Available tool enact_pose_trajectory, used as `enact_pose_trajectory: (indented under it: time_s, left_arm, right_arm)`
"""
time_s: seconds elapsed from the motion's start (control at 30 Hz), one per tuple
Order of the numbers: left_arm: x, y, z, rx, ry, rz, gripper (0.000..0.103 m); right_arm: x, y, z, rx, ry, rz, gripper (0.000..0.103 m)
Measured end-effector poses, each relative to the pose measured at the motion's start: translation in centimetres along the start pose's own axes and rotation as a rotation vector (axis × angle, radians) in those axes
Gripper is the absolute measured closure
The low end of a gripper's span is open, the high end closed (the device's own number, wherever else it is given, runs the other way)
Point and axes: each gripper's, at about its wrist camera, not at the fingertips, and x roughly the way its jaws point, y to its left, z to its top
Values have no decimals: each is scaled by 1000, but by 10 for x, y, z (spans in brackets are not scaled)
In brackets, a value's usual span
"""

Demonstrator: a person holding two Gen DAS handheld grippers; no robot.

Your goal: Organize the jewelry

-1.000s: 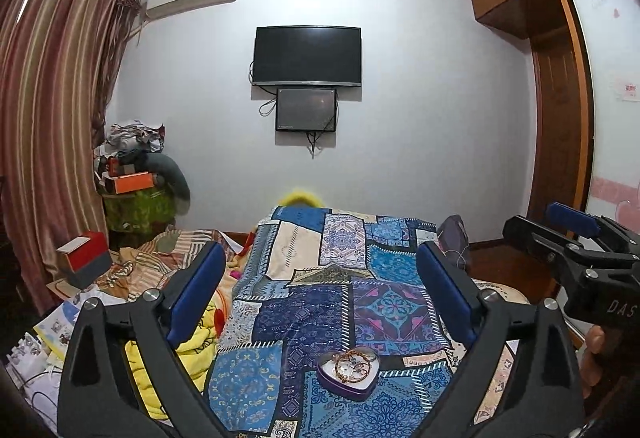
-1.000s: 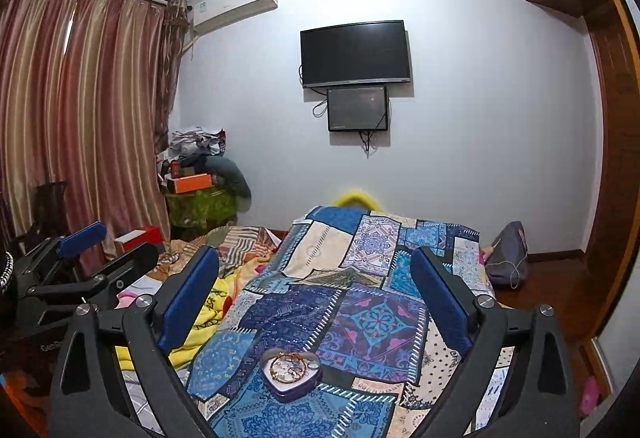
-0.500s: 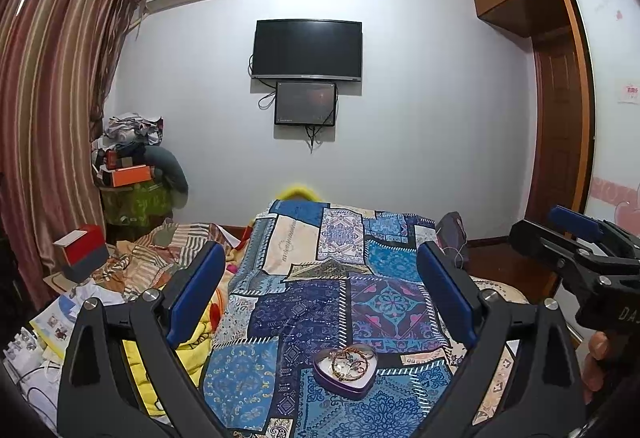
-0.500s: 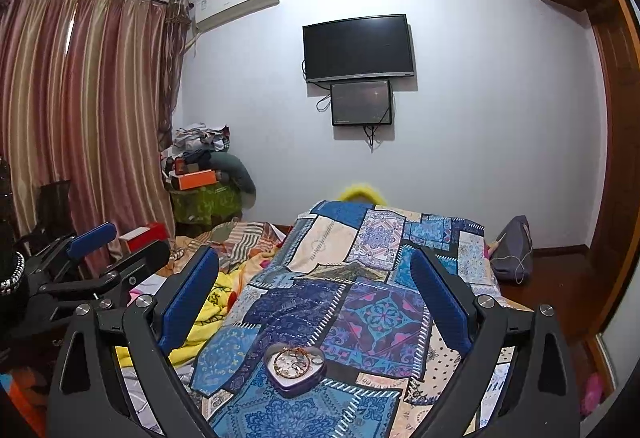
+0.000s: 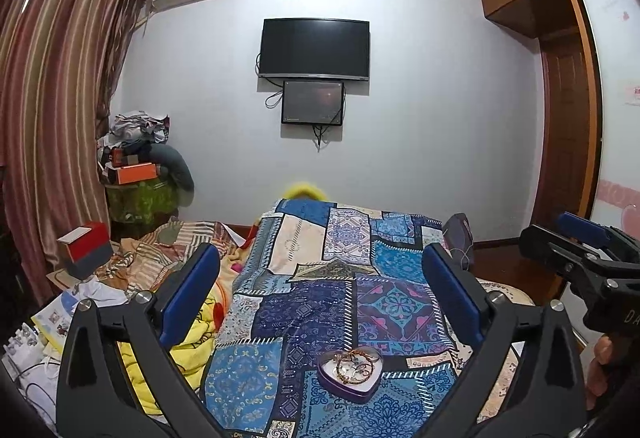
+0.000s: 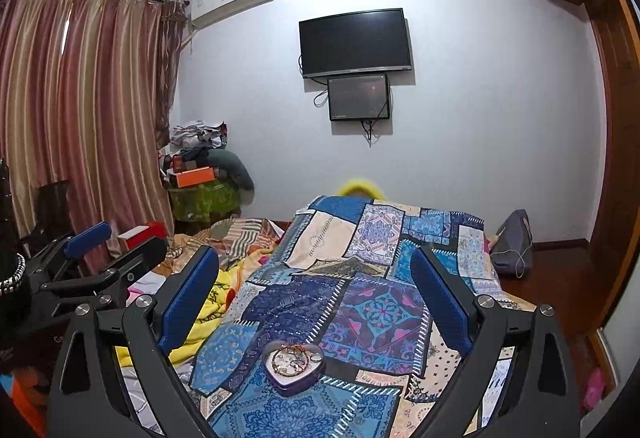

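Observation:
A purple heart-shaped tin lies open on the blue patchwork bedspread, with a gold-and-bead bracelet coiled inside. In the right wrist view the same tin and bracelet sit low between the fingers. My left gripper hangs above and short of the tin, open and empty. My right gripper is likewise open and empty, held above the tin. Each gripper shows at the edge of the other's view: the right gripper at the right, the left gripper at the left.
A yellow blanket and striped bedding pile up left of the bedspread. A red-and-grey box and papers lie far left. A grey bag rests at the bed's right edge. Curtains, a television and a wardrobe line the walls.
Both cameras have tilted slightly, so the tin has shifted a little in each view. Both grippers stay open and empty; nothing on the bed has moved.

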Motion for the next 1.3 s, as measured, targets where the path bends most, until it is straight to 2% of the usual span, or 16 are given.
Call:
enact_pose_trajectory:
  time_s: [1.3]
  left_arm:
    - [11, -4, 1, 18, 29, -68, 1]
  right_arm:
    - [4, -6, 1, 16, 12, -3, 8]
